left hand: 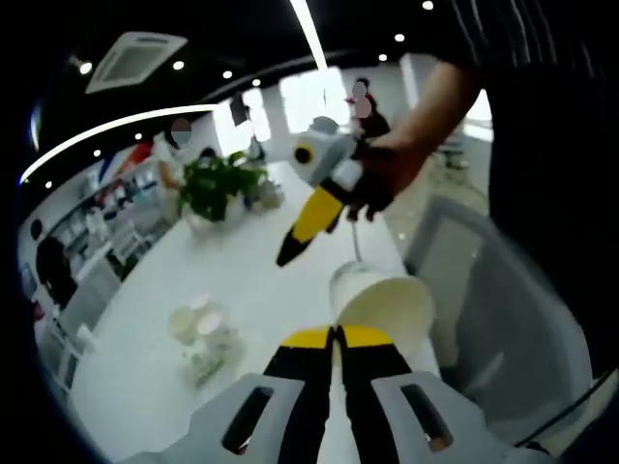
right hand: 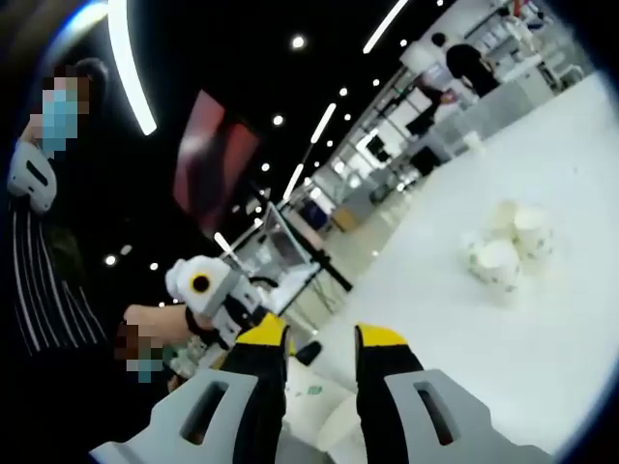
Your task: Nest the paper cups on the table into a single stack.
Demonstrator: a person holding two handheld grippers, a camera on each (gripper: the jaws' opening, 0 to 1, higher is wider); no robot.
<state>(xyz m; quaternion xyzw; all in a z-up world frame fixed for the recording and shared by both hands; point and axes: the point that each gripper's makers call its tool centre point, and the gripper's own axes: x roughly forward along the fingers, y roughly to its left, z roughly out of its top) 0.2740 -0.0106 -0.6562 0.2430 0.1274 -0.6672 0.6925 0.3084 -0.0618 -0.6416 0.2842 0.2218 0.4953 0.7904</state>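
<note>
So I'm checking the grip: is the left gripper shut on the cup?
Shut on the cup: the left gripper has its yellow-tipped jaws nearly together, pinching the cup's rim, with the cup tipped on its side.

Left gripper (left hand: 337, 340) low in left gripper view, yellow-tipped black jaws pressed together, almost no gap between them. Right gripper (left hand: 308, 227) entering same view from upper right, held in a hand (left hand: 382, 174), bare forearm running up to a striped sleeve; jaws pointing down and to the left, seemingly closed, tips apart from left gripper's.

In right gripper view, right gripper (right hand: 322, 353) rising from bottom edge, jaws parted with a clear gap. Left gripper (right hand: 232, 304) at left of that view, gripped by a hand (right hand: 155, 333), white body toward camera, striped sleeve behind.
</note>
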